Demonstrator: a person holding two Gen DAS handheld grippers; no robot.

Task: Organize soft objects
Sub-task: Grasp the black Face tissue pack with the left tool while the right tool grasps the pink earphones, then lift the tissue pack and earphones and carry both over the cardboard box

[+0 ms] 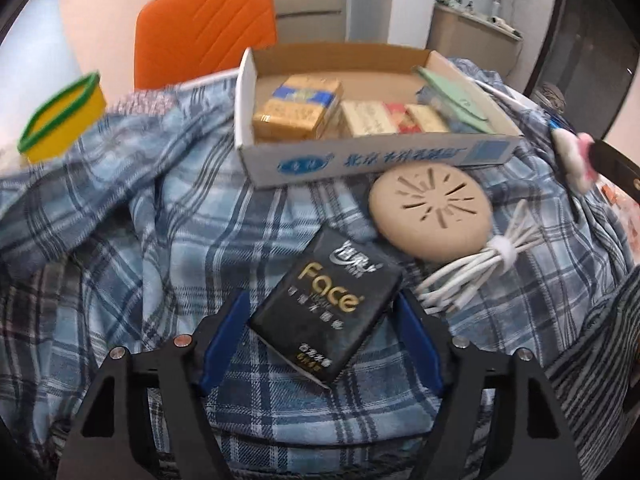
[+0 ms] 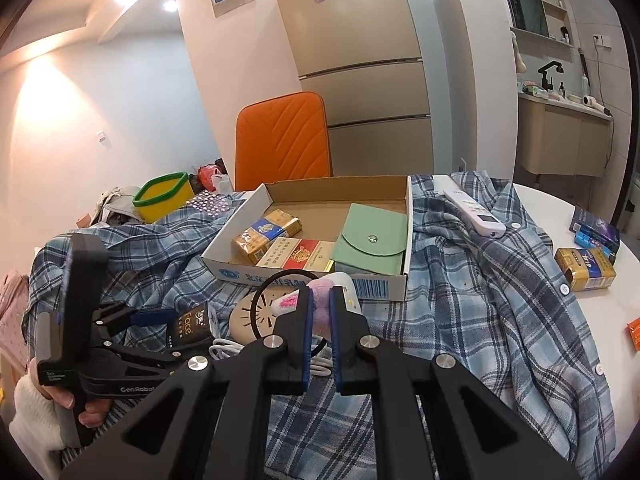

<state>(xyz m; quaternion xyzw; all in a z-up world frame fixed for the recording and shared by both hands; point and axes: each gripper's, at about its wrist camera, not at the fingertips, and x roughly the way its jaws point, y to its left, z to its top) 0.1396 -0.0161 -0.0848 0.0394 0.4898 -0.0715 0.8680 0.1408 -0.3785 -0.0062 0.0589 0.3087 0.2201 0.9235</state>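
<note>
A black "Face" tissue pack point(image 1: 326, 312) lies on the blue plaid shirt point(image 1: 140, 220) between the blue pads of my left gripper point(image 1: 320, 312); the jaws stand wide around it, not pressing it. The left gripper also shows in the right wrist view point(image 2: 160, 318) beside the pack point(image 2: 192, 326). My right gripper point(image 2: 320, 300) is shut on a pink and white plush hair tie point(image 2: 320, 294) with a black elastic loop point(image 2: 264, 284), held above the shirt point(image 2: 480, 300) in front of the cardboard box point(image 2: 312, 276). The plush also shows in the left wrist view point(image 1: 576, 160).
The open box point(image 1: 360, 160) holds cigarette packs point(image 1: 296, 108) and a green pouch point(image 2: 372, 240). A beige round disc point(image 1: 432, 212) and a white cable bundle point(image 1: 476, 268) lie beside the tissue pack. A yellow basket point(image 1: 64, 116), orange chair point(image 2: 280, 140), white remote point(image 2: 472, 212) and more packs point(image 2: 588, 268) stand around.
</note>
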